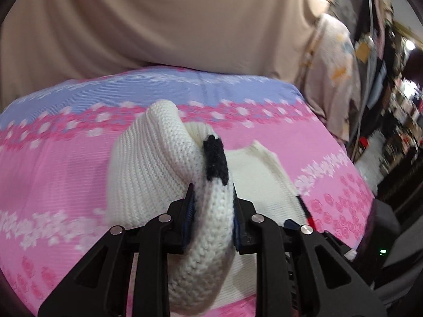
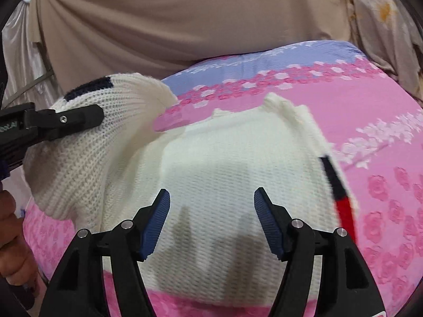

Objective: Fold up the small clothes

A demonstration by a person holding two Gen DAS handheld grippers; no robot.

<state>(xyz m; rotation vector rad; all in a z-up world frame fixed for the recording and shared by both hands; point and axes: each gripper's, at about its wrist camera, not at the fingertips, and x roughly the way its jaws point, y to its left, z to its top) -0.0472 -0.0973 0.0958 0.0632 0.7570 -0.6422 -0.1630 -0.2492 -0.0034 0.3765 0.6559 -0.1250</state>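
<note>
A small white knit sweater (image 2: 224,185) with black and red trim lies on a pink and lilac flowered sheet (image 2: 383,185). My left gripper (image 1: 212,198) is shut on a sleeve (image 1: 208,224) of the sweater and holds it lifted above the body of the garment. The sleeve has a black band (image 1: 215,159) near its cuff. In the right wrist view the left gripper (image 2: 92,116) shows at the left, holding the raised sleeve (image 2: 87,142). My right gripper (image 2: 211,198) is open and empty, hovering over the sweater's body.
A beige cloth (image 2: 185,18) hangs behind the sheet. In the left wrist view, hanging clothes (image 1: 333,79) and cluttered dark shelves (image 1: 401,121) stand at the right, past the sheet's edge. A hand (image 2: 10,237) shows at the left edge.
</note>
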